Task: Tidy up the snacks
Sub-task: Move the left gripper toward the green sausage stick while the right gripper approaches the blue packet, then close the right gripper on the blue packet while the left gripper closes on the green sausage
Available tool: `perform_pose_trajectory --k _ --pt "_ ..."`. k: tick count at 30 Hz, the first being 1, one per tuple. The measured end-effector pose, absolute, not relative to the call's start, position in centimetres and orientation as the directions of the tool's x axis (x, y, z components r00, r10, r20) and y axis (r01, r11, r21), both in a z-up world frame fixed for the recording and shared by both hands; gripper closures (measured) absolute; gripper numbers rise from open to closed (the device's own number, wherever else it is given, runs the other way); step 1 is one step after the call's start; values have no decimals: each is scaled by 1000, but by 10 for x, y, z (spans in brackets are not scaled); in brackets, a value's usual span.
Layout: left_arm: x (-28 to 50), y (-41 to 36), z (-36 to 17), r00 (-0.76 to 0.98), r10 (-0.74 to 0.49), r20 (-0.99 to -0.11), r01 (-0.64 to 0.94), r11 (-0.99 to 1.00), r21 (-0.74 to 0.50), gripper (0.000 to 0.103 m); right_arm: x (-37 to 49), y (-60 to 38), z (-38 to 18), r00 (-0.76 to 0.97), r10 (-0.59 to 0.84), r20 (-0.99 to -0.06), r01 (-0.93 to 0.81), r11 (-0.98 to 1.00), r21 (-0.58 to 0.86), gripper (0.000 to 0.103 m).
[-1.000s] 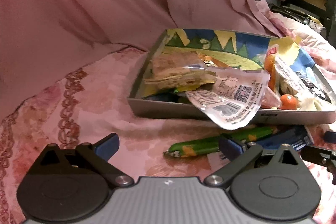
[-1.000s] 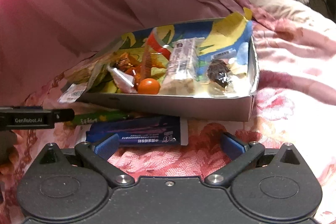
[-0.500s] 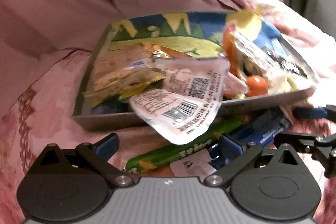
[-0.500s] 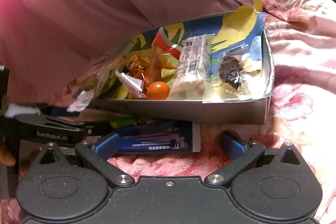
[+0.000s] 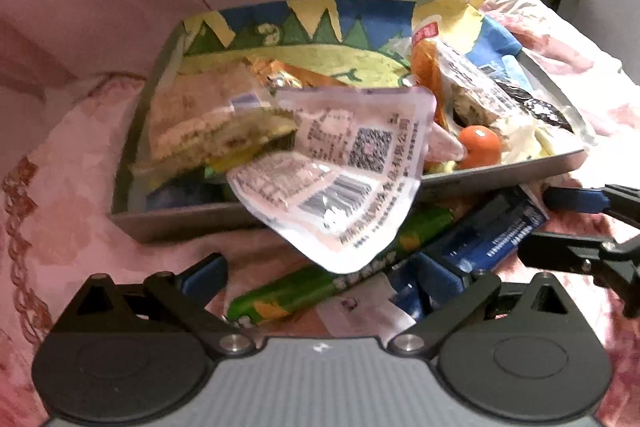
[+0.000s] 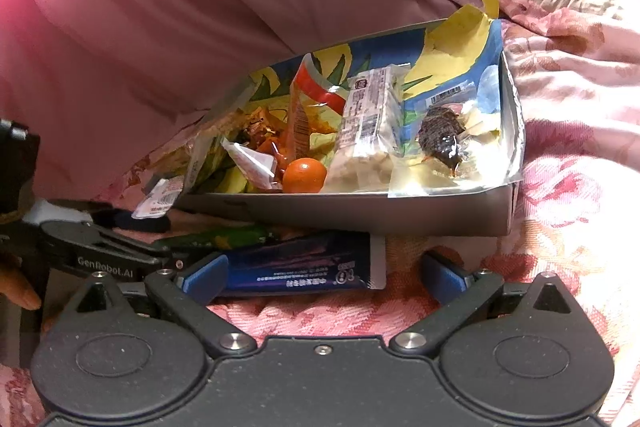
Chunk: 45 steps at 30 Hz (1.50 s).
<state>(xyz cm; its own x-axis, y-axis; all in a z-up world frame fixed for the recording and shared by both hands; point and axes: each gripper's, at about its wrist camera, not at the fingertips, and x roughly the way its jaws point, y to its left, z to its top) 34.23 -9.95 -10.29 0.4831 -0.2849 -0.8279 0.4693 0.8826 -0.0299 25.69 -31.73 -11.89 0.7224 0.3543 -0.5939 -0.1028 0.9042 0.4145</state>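
Left wrist view: the left tongs (image 5: 320,277) gape wide over a green snack stick (image 5: 344,273) on the pink bedspread (image 5: 68,195). Right tongs (image 6: 322,273), likewise released, flank a dark-blue packet (image 6: 296,265) lying before the grey tray (image 6: 440,213) crammed with wrapped snacks.

Green stick (image 5: 320,279) and blue packet (image 6: 304,267) lie flat before the snack-filled box (image 6: 440,211)

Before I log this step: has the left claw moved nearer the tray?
Yes. The left claw has advanced toward the tray, now straddling the green snack stick.
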Motion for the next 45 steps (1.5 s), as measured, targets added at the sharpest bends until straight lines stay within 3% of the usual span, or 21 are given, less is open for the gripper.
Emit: perform_pose_trajectory --k 6,8,14,21,27,31,37,45 --pt "343 -96 -104 463 -303 -833 458 886 -68 1 257 -316 -117 711 372 -596 -121 900 418 10" --pt "341 -97 -104 446 -309 -840 471 879 -73 1 258 -316 -116 702 391 -596 -130 893 432 17" --pt "330 -94 -103 425 -312 -850 478 874 -82 1 259 -317 -113 671 399 -625 -149 899 413 28" --pt "308 -98 -105 368 -290 -883 518 853 -64 1 252 -315 -107 576 481 -661 -268 875 404 28" --pt "295 -96 -101 368 -301 -880 525 848 -71 1 227 -291 -97 568 420 -708 -392 894 215 28" --pt "299 -88 -97 374 -308 -875 494 865 -93 1 224 -288 -95 618 382 -687 -419 900 123 18" --pt "304 -78 -89 398 -331 -855 488 866 -108 1 230 -279 -97 681 388 -621 -485 874 14 18" --pt "314 -83 -89 413 -328 -850 484 869 -100 1 238 -264 -108 670 457 -585 -571 821 -12 18"
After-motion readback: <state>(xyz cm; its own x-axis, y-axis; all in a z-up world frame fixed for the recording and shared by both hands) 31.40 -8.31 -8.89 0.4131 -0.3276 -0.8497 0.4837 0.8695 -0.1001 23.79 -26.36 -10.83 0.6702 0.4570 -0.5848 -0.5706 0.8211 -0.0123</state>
